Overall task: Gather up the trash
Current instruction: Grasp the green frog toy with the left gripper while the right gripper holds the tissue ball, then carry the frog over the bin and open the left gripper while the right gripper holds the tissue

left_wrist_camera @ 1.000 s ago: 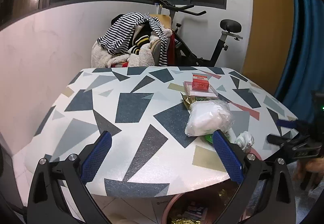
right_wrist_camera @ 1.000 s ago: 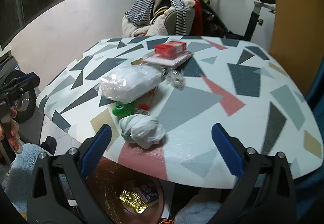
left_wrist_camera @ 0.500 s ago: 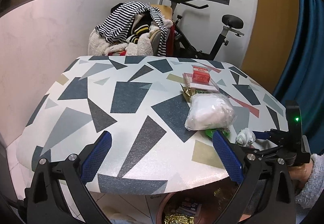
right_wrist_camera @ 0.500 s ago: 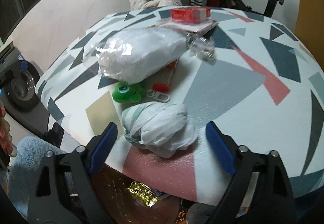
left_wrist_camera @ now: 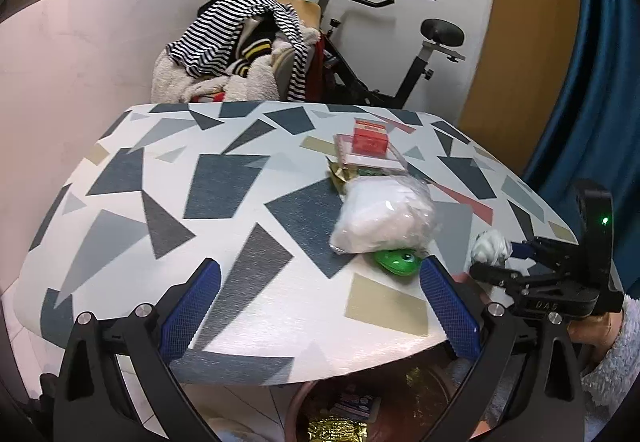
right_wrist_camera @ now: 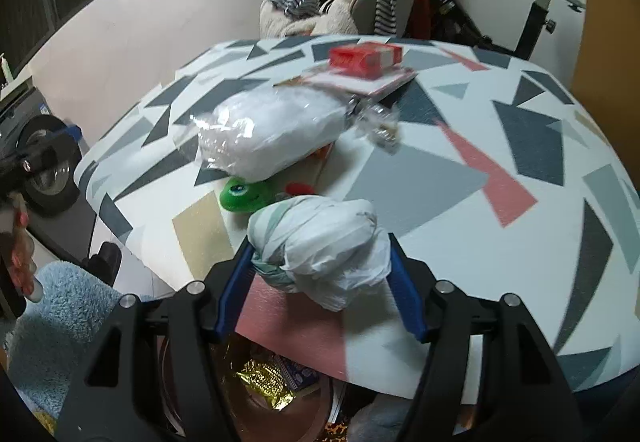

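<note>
A knotted white plastic bag wad [right_wrist_camera: 316,238] lies at the near edge of the patterned table [right_wrist_camera: 520,146]. My right gripper [right_wrist_camera: 320,244] is closing on it, both blue pads touching its sides; the left wrist view shows the same wad [left_wrist_camera: 490,244] at that gripper's tips [left_wrist_camera: 496,254]. Behind it lie a green frog toy [right_wrist_camera: 244,196], a clear bag of white stuff [right_wrist_camera: 272,134], a crumpled clear wrapper [right_wrist_camera: 380,122] and a red box [right_wrist_camera: 366,56] on a pink card. My left gripper [left_wrist_camera: 320,270] hovers open over the table's near edge, nothing between its fingers.
A round copper-coloured bin [right_wrist_camera: 248,382] with a gold wrapper inside stands under the table edge, also in the left wrist view [left_wrist_camera: 360,410]. A chair piled with clothes [left_wrist_camera: 240,54] and an exercise bike [left_wrist_camera: 420,54] stand behind the table. A blue curtain [left_wrist_camera: 600,82] hangs on the right.
My right gripper moved forward and down over the white bag wad and its jaws narrowed onto it. The left gripper drifted slightly closer to the table, still open.
</note>
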Motion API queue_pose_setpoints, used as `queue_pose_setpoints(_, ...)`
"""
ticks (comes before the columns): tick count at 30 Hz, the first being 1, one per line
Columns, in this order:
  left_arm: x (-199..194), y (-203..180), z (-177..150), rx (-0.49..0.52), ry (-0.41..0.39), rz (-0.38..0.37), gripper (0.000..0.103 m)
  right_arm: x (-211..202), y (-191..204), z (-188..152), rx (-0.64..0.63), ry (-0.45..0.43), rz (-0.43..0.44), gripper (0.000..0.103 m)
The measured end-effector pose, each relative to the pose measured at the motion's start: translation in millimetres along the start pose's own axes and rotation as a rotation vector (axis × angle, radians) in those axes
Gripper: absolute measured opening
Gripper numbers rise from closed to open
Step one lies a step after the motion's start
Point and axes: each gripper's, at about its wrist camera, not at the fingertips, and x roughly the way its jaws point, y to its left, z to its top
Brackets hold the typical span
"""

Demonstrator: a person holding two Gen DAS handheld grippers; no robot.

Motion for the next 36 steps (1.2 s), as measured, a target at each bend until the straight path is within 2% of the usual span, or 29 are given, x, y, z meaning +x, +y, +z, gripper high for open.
queue_pose_setpoints(2, 2, -6, -1, 0.012, 0.006, -0.011, 0.097, -5, -3, 0, -0.001, -0.01, -0.007, 0.064)
queue_pose_setpoints(4, 5, -12, -2, 0.024, 0.014, -0.028, 0.09, -10, -5, -1, -0.004, -0.022, -0.014, 0.063)
queue_pose_setpoints(13, 33, -50, -16, 0.11, 0.092, -0.103, 0.072, -30, -14, -5, 0.027, -0.073, -0.016, 0.063)
queue_pose_setpoints(21, 75, -62, -15, 0.089, 0.185, -0.139, 0.065, -33, -28, -8, 0.068, -0.083, -0.028, 0.063)
queue_pose_setpoints(24, 93, -59, -12, 0.028, 0.215, -0.152, 0.065, -34, -32, -10, 0.085, -0.089, -0.024, 0.063)
queue_pose_setpoints(31, 125, -57, -5, -0.027, 0.26, -0.13, 0.061, -32, -37, -11, 0.094, -0.088, -0.025, 0.063)
queue_pose_setpoints(32, 129, -57, -5, -0.029, 0.267, -0.131, 0.059, -32, -37, -11, 0.095, -0.088, -0.025, 0.063)
queue_pose_setpoints(34, 134, -58, -6, -0.037, 0.289, -0.16, 0.038, -32, -37, -11, 0.096, -0.089, -0.027, 0.063)
queue_pose_setpoints(36, 133, -59, -7, -0.024, 0.283, -0.156, 0.035, -33, -38, -11, 0.099, -0.091, -0.029, 0.063)
